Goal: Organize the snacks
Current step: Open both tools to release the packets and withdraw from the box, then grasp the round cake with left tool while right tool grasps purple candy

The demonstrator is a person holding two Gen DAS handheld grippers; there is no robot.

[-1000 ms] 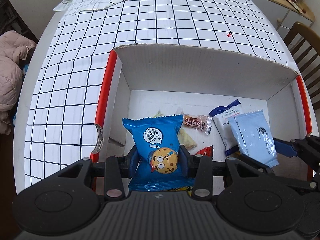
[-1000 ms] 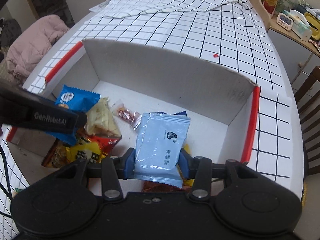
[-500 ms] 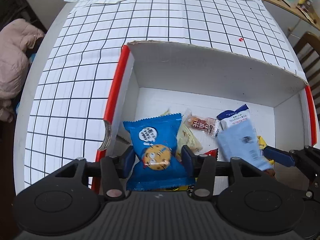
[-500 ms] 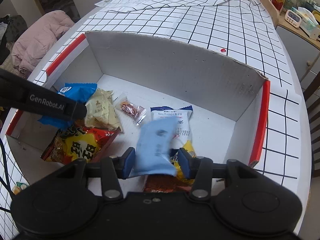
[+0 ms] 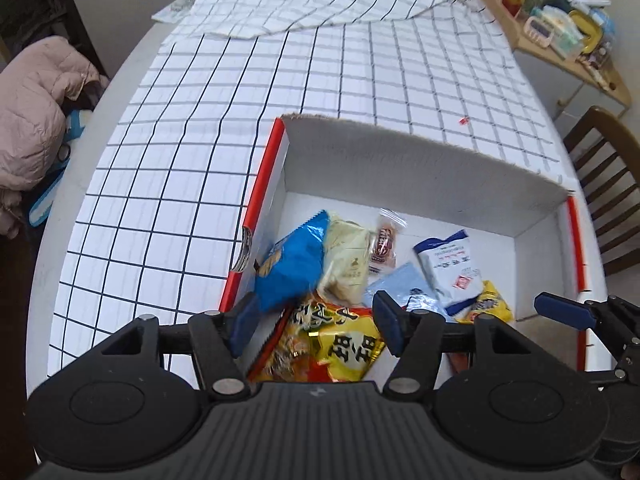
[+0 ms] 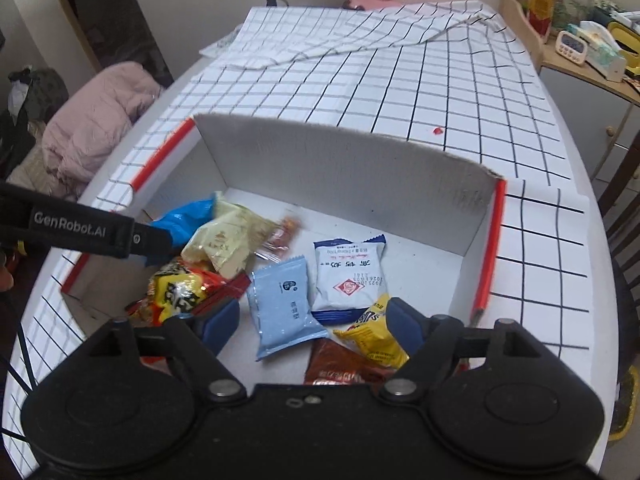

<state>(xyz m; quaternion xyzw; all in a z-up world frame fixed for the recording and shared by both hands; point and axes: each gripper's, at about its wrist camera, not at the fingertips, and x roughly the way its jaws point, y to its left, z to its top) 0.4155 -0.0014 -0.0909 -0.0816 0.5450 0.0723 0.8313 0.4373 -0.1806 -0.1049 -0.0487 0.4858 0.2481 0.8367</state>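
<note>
Snacks fill the white cardboard box (image 5: pixel 420 160) in your left wrist view, where it takes up the centre and lower right of the frame on the desk (image 5: pixel 200 160) with its checked cloth. Your left hand-held gripper (image 5: pixel 316 322) sits at the bottom centre, jaws opening and released, with nothing pressed between the pads. The dark blue cookie packet (image 5: pixel 292 264) lies tilted against the box's left wall, just above the left pad, blurred as if it is tumbling. Under the jaws is the yellow and red bag (image 5: pixel 340 344), with the cream packet (image 5: pixel 346 260) above it. In your right wrist view, the right hand-held gripper (image 6: pixel 314 322) is at the bottom centre, jaws opening wide and empty. The pale blue sachet (image 6: pixel 284 304) lies flat on the box floor between the spread fingers, beside the white and blue packet (image 6: pixel 348 276). A yellow packet (image 6: pixel 374 336) and a brown one (image 6: pixel 340 368) sit at the lower right, partly hidden by the gripper. The main risk, as I judge it, is the cookie packet: leaning on the wall, it could slide onto the pile or catch your left pad as you pull away. Your two grippers also work close together over one crowded box, so a hasty move could knock them together or drag a loose wrapper out.
</note>
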